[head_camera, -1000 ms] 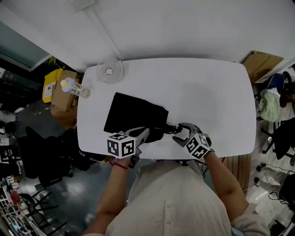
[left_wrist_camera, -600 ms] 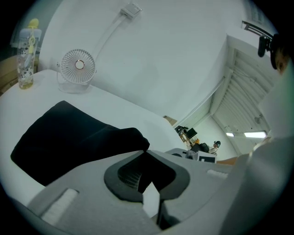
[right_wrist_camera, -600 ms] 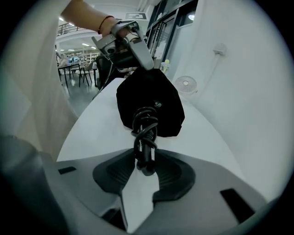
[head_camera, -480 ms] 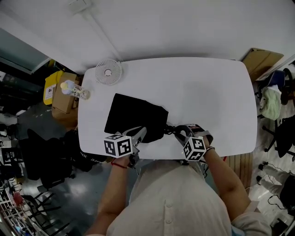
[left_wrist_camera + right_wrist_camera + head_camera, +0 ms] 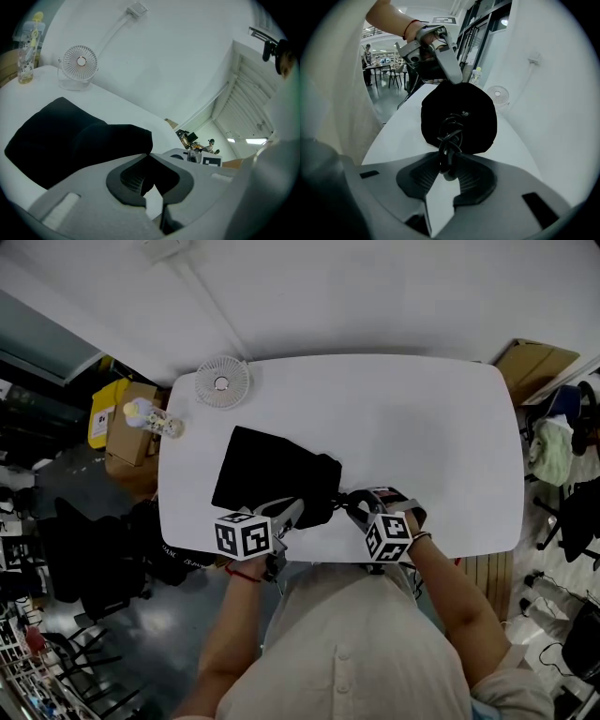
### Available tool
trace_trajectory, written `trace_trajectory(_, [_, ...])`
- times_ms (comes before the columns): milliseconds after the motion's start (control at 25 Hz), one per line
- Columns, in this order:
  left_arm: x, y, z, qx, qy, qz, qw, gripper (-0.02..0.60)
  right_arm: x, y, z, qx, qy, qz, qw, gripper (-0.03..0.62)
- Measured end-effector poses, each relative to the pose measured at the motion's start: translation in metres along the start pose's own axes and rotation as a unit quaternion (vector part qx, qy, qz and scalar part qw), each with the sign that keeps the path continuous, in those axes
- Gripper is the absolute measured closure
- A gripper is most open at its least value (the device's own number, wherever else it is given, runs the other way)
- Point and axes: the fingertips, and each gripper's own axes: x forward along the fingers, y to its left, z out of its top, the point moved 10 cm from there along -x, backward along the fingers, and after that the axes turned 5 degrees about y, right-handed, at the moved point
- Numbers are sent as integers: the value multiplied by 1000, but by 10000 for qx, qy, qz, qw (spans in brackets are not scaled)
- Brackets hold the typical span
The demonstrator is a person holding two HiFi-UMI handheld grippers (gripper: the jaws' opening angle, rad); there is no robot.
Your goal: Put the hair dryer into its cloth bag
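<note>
Pinching the near right corner of the cloth bag (image 5: 267, 474), just below the middle of the head view, the left gripper (image 5: 296, 512) has its jaws closed flat on a fold of the black fabric. This most likely holds the mouth steady and stops the bag sliding on the smooth table (image 5: 422, 427) while the other side works. Just to its right in that view, the right gripper (image 5: 449, 165) has just been closing its jaws, which squeeze the coiled black cord (image 5: 449, 138) poking out of the bag's mouth. Gripping the bundle rather than loose loops looks like a way to feed it in as one piece. The hair dryer itself cannot be told apart from the dark cloth. The rounded bulge at the bag's near end suggests its body is inside, with the cord the last part left out. The rest of the bag lies flat toward the centre left of the frame. Farther back, at the upper left, a small white fan (image 5: 222, 383) and a bottle (image 5: 150, 418) stand at the table's edge, well apart from the bag and out of the way of the work.
</note>
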Motion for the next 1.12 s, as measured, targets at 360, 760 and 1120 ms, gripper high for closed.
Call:
trace_trajectory(360, [4, -7, -1, 86, 127, -291, 9995, 560, 16, -4, 26, 26, -64, 69, 10000, 484])
trace_trajectory(760, [1, -7, -1, 97, 128, -395, 9991, 560, 35, -11, 50, 76, -80, 50, 9999, 484])
trace_trajectory(1120, [-5, -7, -1, 75, 77, -453, 9989, 560, 53, -17, 72, 192, -66, 94, 9998, 484])
